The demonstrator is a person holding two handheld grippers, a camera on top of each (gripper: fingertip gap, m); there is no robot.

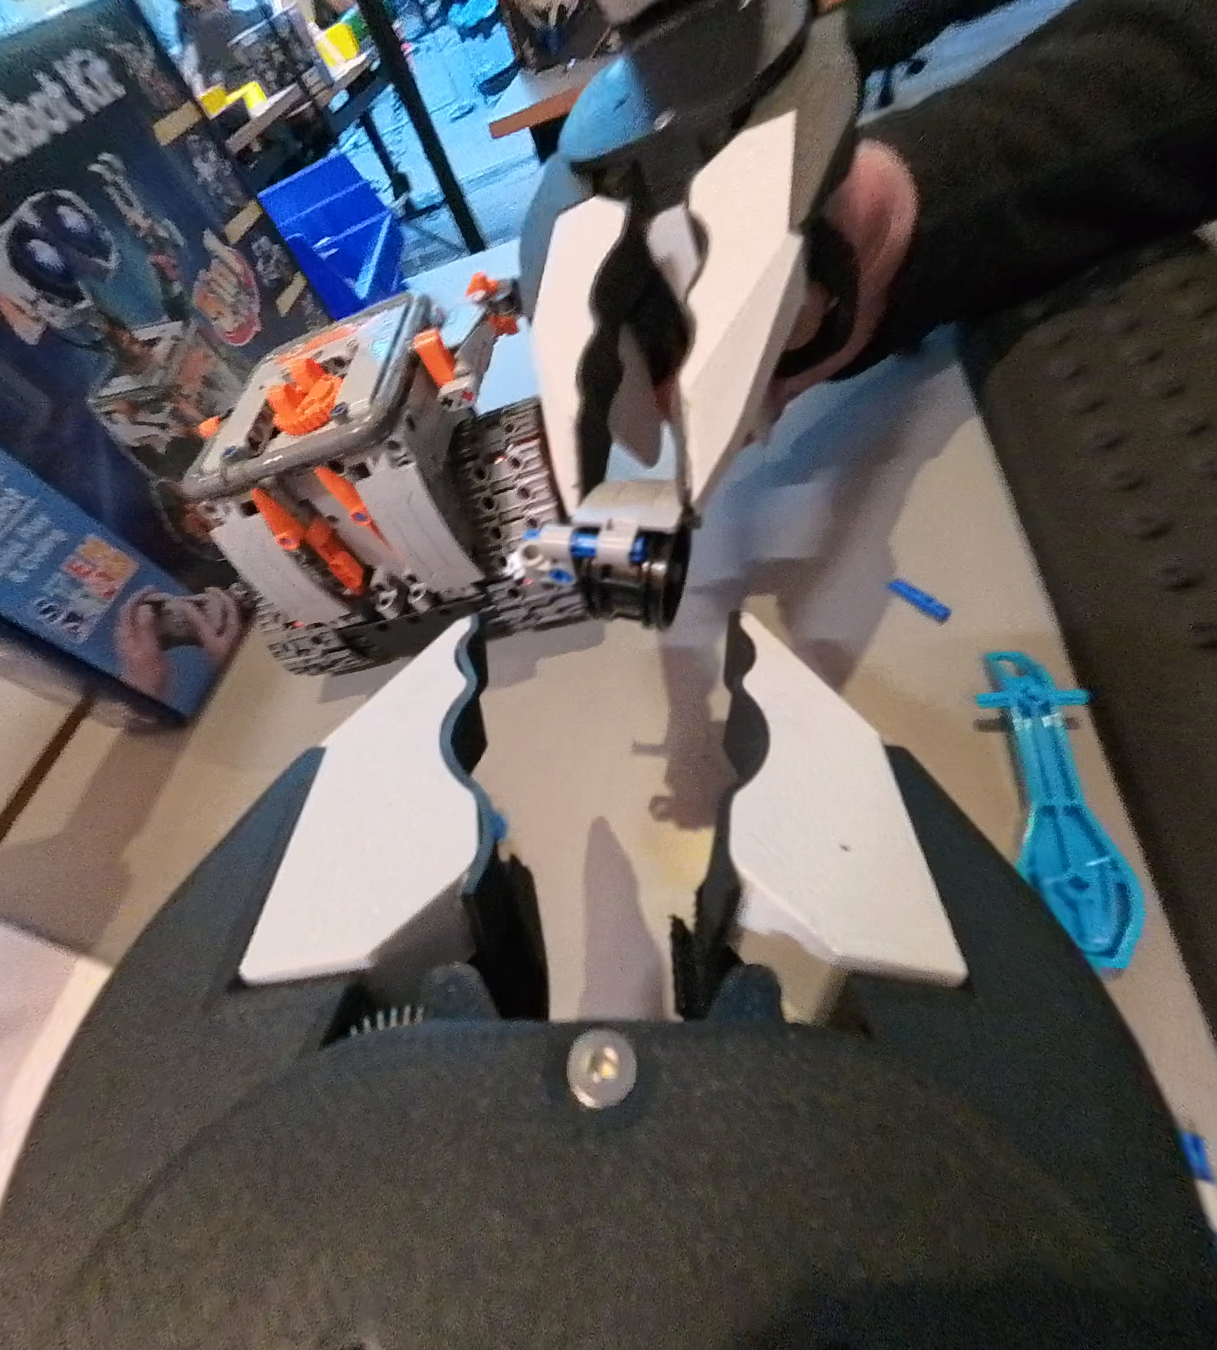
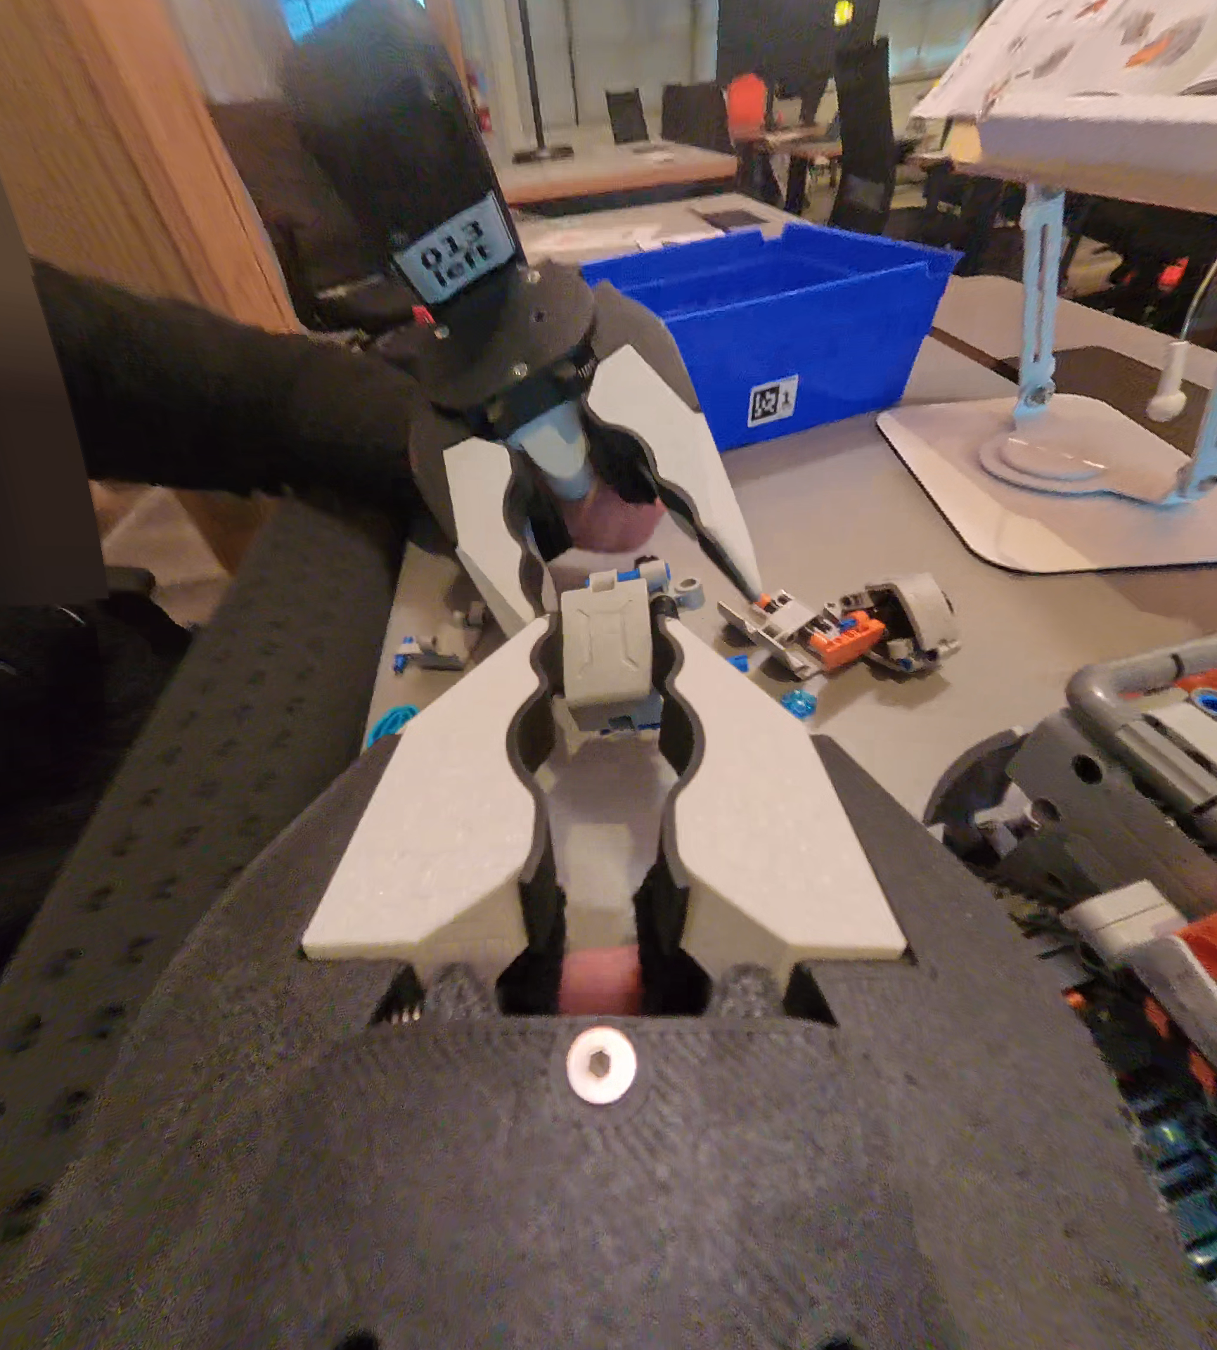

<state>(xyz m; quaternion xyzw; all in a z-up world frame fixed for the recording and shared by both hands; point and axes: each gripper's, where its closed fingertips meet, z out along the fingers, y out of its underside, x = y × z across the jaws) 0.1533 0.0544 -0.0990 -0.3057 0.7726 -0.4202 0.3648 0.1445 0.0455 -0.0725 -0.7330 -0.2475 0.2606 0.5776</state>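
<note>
A pale grey table (image 2: 883,511) in a workshop room carries a toy tracked vehicle (image 1: 371,497). Beside the vehicle, the right gripper (image 2: 605,643) clamps a small grey brick part (image 2: 605,650). The left gripper (image 1: 609,628), fingers spread wide and empty, faces that part. Behind the vehicle stands a blue bin (image 2: 795,321). Its near side seems bare, though blurred; a dark foam mat (image 1: 1138,453) borders the table's edge.

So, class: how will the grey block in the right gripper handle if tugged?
The grey block looks like rigid plastic: probably stiff and light. The right gripper pinches its smooth sides near its tips only, so it may twist. Its blue pins might pop off.
</note>
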